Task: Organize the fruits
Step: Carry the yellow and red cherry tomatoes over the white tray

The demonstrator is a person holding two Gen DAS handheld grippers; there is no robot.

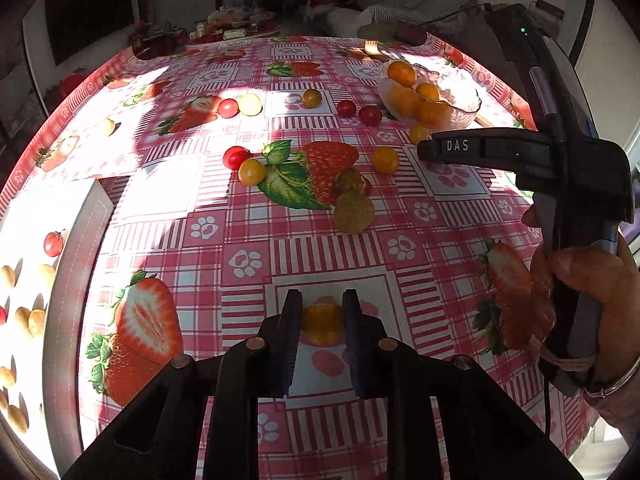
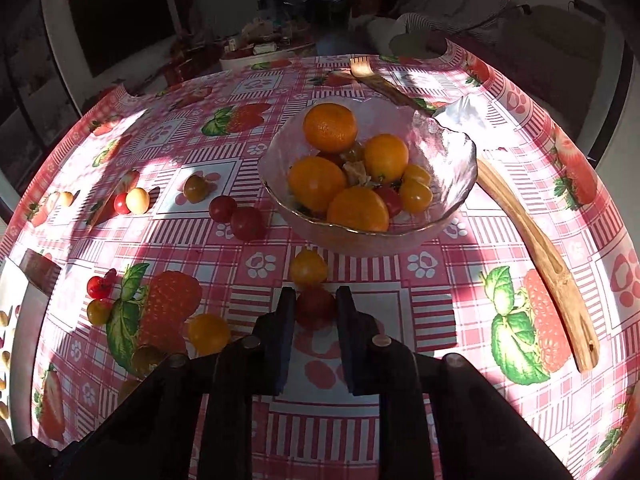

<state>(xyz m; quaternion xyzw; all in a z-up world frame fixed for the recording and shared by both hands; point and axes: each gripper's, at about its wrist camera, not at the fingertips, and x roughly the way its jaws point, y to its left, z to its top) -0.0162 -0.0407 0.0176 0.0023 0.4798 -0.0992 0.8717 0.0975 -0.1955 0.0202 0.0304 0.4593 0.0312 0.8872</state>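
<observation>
My left gripper (image 1: 322, 316) is shut on a yellow cherry tomato (image 1: 322, 322) above the strawberry-print tablecloth. My right gripper (image 2: 316, 306) is shut on a red cherry tomato (image 2: 315, 307), just in front of the glass bowl (image 2: 448, 152) that holds oranges (image 2: 330, 127) and small tomatoes. In the left wrist view the right gripper's body (image 1: 576, 184) sits at the right, its fingertips (image 1: 430, 148) beside the same bowl (image 1: 464, 92). Red and yellow cherry tomatoes (image 1: 250, 171) lie scattered over the table's middle.
A white tray (image 1: 24, 280) with several small fruits sits at the left table edge. Wooden tongs (image 2: 536, 240) lie right of the bowl. A white napkin (image 2: 464, 116) lies behind it. A yellow tomato (image 2: 308, 267) lies between the right gripper and the bowl.
</observation>
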